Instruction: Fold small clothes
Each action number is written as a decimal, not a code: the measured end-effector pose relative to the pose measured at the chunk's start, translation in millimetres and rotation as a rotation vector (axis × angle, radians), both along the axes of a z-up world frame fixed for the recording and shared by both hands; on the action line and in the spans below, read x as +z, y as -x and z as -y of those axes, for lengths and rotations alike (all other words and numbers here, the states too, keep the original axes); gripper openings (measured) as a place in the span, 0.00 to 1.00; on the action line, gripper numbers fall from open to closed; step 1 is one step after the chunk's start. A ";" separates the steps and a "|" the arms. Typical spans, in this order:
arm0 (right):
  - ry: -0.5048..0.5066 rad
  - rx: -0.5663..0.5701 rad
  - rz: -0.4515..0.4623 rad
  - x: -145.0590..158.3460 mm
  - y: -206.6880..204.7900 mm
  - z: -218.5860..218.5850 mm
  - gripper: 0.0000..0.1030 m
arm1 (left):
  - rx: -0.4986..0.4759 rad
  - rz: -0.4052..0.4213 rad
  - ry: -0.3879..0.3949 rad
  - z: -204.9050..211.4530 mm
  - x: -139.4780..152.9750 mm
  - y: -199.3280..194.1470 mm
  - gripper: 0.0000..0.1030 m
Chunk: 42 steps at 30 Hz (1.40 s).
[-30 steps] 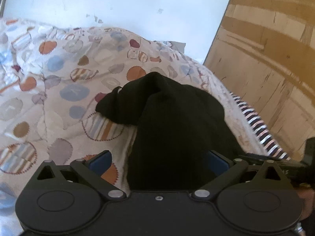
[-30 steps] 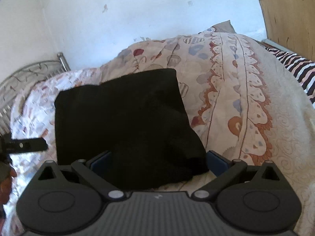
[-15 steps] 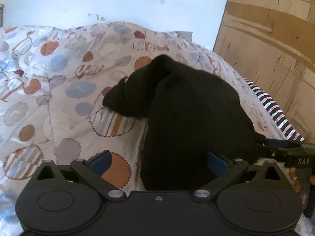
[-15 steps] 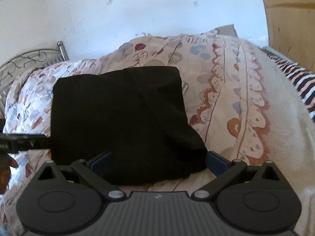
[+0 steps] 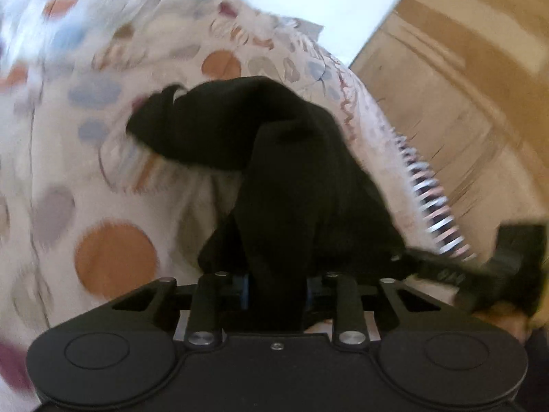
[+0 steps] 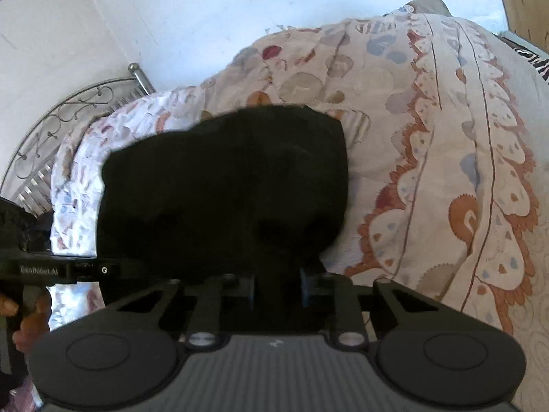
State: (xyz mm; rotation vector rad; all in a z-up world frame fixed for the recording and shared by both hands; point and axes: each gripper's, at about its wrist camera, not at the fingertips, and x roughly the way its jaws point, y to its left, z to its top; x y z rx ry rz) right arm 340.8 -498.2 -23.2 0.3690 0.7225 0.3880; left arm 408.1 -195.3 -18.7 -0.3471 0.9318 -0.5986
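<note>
The black garment sits bunched on the patterned quilt, dead centre. Both tongs are closing on its near edge at 6 o'clock: left gripper and right gripper each pinch a fold, probably to lift and double it over.

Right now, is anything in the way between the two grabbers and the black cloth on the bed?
Nothing visible. The black cloth is already between the fingers of the left gripper and the right gripper, whose jaws are closing on it. Only the patterned bedspread lies beneath.
</note>
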 end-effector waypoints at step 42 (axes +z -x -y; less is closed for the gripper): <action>0.335 -0.310 0.403 71.1 287.0 -76.3 1.00 | 0.254 0.316 -0.234 -42.3 71.0 243.9 0.99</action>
